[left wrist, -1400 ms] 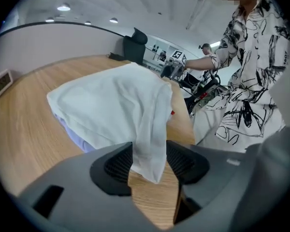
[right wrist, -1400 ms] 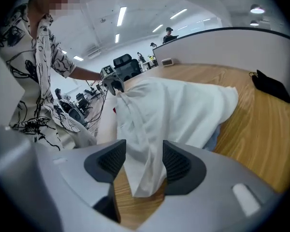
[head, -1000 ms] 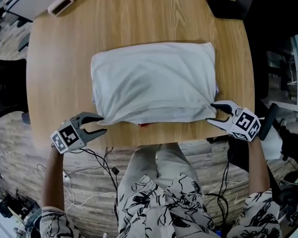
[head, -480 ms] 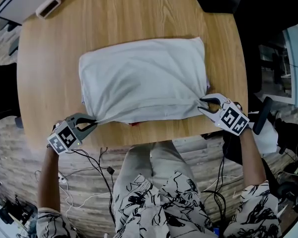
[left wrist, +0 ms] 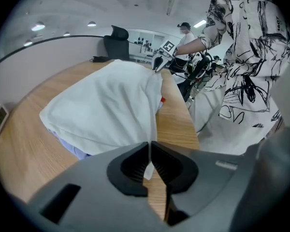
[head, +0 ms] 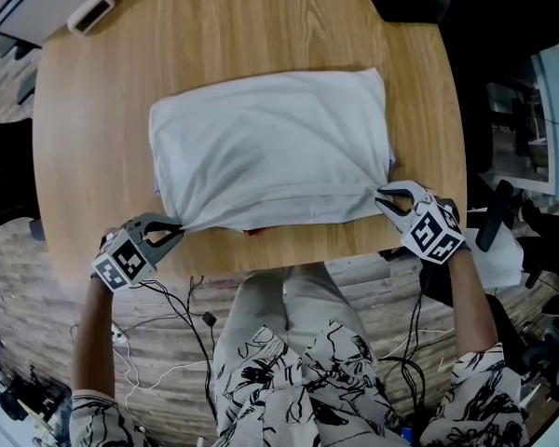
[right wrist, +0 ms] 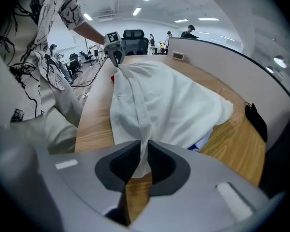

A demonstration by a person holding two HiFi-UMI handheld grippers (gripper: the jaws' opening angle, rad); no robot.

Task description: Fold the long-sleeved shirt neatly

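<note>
1. The shirt (head: 270, 152) lay as a pale, roughly rectangular bundle in the middle of the desk (head: 93, 138). No loose sleeve showed, and a bluish layer peeked out under its edges.
2. One gripper stood at each corner along the bundle's lower edge. Judged reason: with both ends held, that edge can be lifted evenly and carried toward the top of the frame for another fold.
3. Left gripper (head: 172, 233), lower left of the frame: its jaws had just been closing. They were pressed almost together on a thin tab of cloth at the corner. A taut ridge of cloth ran away from them.
4. Right gripper (head: 380, 198), lower right of the frame: its jaws had just been closing too. The narrow gap between them was filled by a thicker fold of the hem, which they pinched.
5. Both corners were drawn out into points toward the jaws, which suggests a light outward pull to keep the edge straight.
6. A black object (head: 396, 3) at the top right and a small white box (head: 90, 12) at the upper left sat well apart from the shirt.
</note>
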